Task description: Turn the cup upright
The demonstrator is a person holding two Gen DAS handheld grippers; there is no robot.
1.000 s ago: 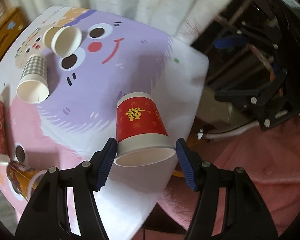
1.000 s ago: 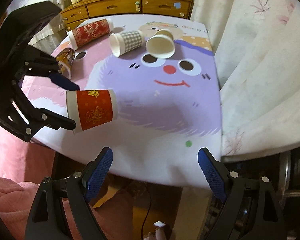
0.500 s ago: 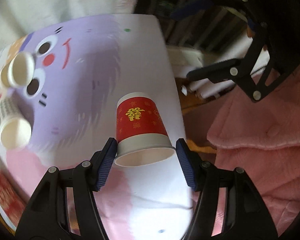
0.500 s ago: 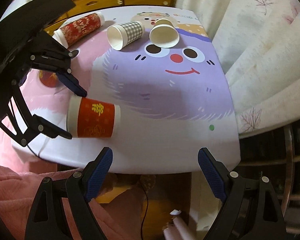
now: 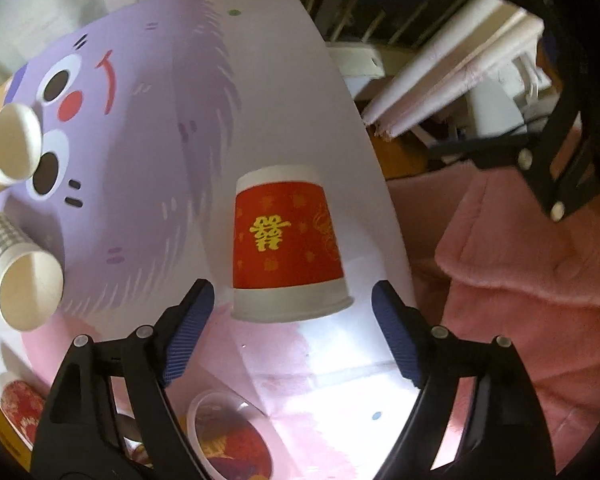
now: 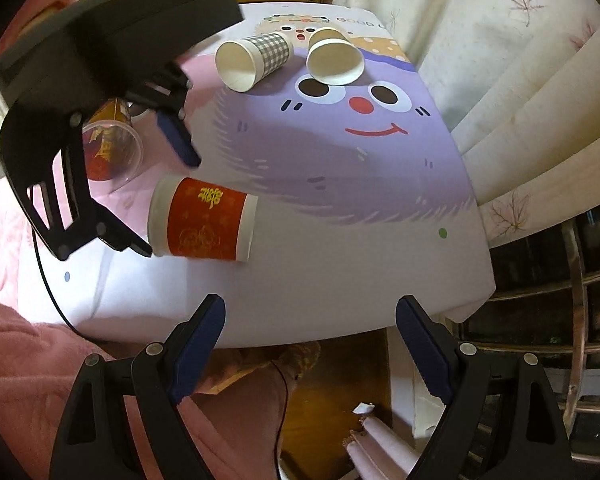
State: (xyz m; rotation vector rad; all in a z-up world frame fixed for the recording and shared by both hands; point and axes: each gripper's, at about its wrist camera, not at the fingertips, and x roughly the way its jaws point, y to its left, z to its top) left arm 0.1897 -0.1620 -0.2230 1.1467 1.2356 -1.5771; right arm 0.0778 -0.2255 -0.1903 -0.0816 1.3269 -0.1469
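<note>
A red paper cup with a gold character (image 5: 286, 248) is between the fingers of my left gripper (image 5: 292, 332). The blue pads stand clear of its rim on both sides, so the jaws are open. In the right wrist view the same cup (image 6: 204, 220) is tilted on its side, its mouth toward the left gripper (image 6: 160, 192), its base pointing right, touching or just above the tablecloth (image 6: 340, 272). My right gripper (image 6: 308, 348) is open and empty, off the table's near edge.
A checked cup (image 6: 256, 58) and a plain cup (image 6: 334, 60) lie on their sides at the far end. A clear-lidded red and gold cup (image 6: 108, 152) lies behind the left gripper. Curtains (image 6: 520, 80) hang on the right. Pink fabric (image 5: 520, 280) borders the table.
The left gripper has opened and let go of the red cup after turning and lowering it toward the table. The right gripper stayed open and shifted slightly.
</note>
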